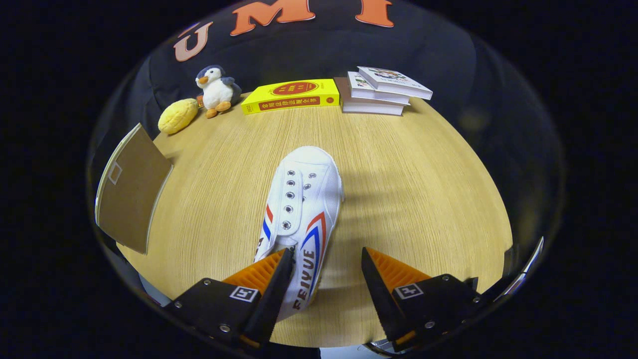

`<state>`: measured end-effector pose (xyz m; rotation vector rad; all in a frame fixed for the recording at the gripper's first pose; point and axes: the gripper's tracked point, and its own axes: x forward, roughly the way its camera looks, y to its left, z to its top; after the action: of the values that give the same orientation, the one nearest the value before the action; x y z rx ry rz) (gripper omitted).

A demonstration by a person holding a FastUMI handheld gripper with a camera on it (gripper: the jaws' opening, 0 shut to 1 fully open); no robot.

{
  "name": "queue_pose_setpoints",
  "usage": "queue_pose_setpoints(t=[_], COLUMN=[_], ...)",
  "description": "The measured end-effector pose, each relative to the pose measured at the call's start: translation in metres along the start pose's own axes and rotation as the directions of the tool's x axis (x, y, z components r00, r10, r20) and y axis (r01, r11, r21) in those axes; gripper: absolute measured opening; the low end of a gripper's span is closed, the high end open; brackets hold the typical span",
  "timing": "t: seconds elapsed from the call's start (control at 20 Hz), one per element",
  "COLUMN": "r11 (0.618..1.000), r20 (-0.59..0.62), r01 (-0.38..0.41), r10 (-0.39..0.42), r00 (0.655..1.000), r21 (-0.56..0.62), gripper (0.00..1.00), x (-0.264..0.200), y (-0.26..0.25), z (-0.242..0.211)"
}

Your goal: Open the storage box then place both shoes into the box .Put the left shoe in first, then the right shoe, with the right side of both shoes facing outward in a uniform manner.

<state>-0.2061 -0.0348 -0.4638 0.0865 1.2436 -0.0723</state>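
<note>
A white canvas shoe (pixel 302 209) with red and blue stripes lies on the wooden table (pixel 408 199), toe pointing away from me. Its heel end sits between my fingers, close against the left finger (pixel 271 284). My gripper (pixel 326 259) is open, and the right finger (pixel 379 284) stands apart from the shoe with a gap of bare table between them. At the left table edge stands the brown cardboard lid or wall of the storage box (pixel 130 197), tilted up; the box's inside is hidden.
Along the table's far edge stand a yellow plush (pixel 178 115), a penguin toy (pixel 215 90), a yellow book (pixel 291 95) and a stack of books (pixel 381 92). Bare table spreads to the right of the shoe.
</note>
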Motion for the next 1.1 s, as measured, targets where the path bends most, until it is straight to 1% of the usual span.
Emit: queue_pose_setpoints(t=[0.2,0.25,0.35,0.45,0.5,0.55,0.65,0.75,0.8,0.85,0.9,1.05,1.1], r11=[0.999,0.997,0.991,0.98,0.977,0.977,0.974,0.961,0.95,0.94,0.934,0.924,0.919], r20=[-0.003,-0.012,-0.04,-0.057,-0.06,-0.055,-0.052,-0.049,-0.047,-0.041,-0.032,-0.008,0.012], r01=[-0.044,-0.063,-0.101,-0.151,-0.16,-0.154,-0.15,-0.131,-0.128,-0.127,-0.13,-0.123,-0.137], r10=[0.044,0.064,0.105,0.159,0.17,0.164,0.161,0.147,0.147,0.147,0.149,0.135,0.143], r00=[0.999,0.998,0.994,0.986,0.984,0.985,0.986,0.988,0.988,0.988,0.988,0.991,0.99], r21=[0.023,0.042,0.088,0.129,0.141,0.146,0.172,0.242,0.283,0.316,0.334,0.361,0.369], gripper=[0.78,0.78,0.73,0.62,0.49,0.42,0.34,0.27,0.16,0.13,0.07,0.04,0.03], x=[0.0,0.001,0.003,0.003,0.003,0.003,0.002,0.003,0.002,0.002,0.0,-0.01,-0.014], y=[0.002,0.004,0.007,0.015,0.017,0.014,0.014,0.01,0.009,0.008,0.009,0.016,0.022], z=[-0.009,-0.01,-0.012,-0.014,-0.014,-0.013,-0.013,-0.012,-0.012,-0.011,-0.011,-0.004,0.003])
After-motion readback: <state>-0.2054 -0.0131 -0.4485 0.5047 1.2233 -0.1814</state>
